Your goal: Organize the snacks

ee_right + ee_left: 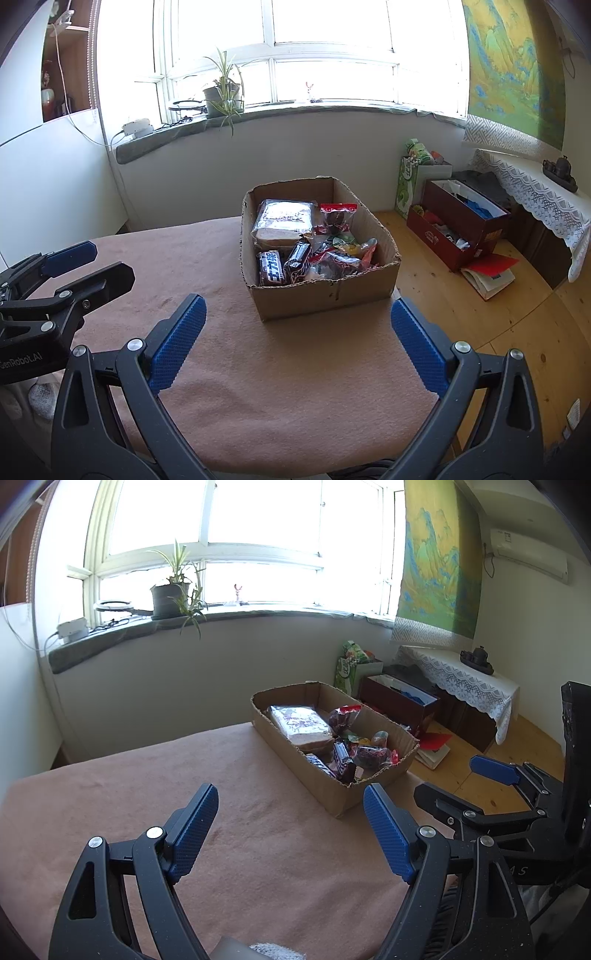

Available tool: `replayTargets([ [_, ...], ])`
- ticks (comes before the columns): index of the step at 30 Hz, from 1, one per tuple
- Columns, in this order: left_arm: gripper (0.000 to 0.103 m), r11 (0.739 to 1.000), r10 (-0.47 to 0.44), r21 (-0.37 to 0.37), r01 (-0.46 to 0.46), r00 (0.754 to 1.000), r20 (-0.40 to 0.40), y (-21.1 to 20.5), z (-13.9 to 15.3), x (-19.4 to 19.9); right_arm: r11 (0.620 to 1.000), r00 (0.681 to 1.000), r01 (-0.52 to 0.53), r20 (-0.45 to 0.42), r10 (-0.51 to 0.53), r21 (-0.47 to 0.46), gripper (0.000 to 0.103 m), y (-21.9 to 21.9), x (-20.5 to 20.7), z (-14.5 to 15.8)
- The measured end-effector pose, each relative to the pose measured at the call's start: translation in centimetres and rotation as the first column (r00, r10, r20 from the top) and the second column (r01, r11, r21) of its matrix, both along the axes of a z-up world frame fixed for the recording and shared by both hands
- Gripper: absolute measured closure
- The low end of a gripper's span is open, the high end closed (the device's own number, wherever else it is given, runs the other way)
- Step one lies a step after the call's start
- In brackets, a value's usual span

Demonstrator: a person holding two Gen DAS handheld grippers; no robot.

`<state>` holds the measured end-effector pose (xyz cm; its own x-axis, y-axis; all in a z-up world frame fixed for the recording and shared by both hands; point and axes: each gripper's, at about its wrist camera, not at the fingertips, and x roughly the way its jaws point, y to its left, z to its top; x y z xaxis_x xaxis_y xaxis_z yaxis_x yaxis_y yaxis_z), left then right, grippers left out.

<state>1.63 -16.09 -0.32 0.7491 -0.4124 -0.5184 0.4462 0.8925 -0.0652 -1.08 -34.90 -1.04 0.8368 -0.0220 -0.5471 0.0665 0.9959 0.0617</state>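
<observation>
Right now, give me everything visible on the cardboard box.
The cardboard box is a brown, open-topped, shallow rectangular carton with ragged, torn top edges and no flaps showing. It sits upright on the pink cloth-covered table, near the far right edge. Inside lie a bagged bread loaf at the back left, dark wrapped bars at the front and mixed colourful snack packets to the right. Both the left gripper and right gripper are open, short of it, touching nothing.
</observation>
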Motion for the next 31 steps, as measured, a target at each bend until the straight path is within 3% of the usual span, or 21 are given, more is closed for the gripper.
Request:
replayTargets([
  [31,0.022,1.0,0.005,-0.004,-0.005,1.0,0.0,0.44,-0.38,-0.23,1.0,1.0,-0.008,-0.01,0.008,-0.001,0.001,0.7,0.31,-0.45],
])
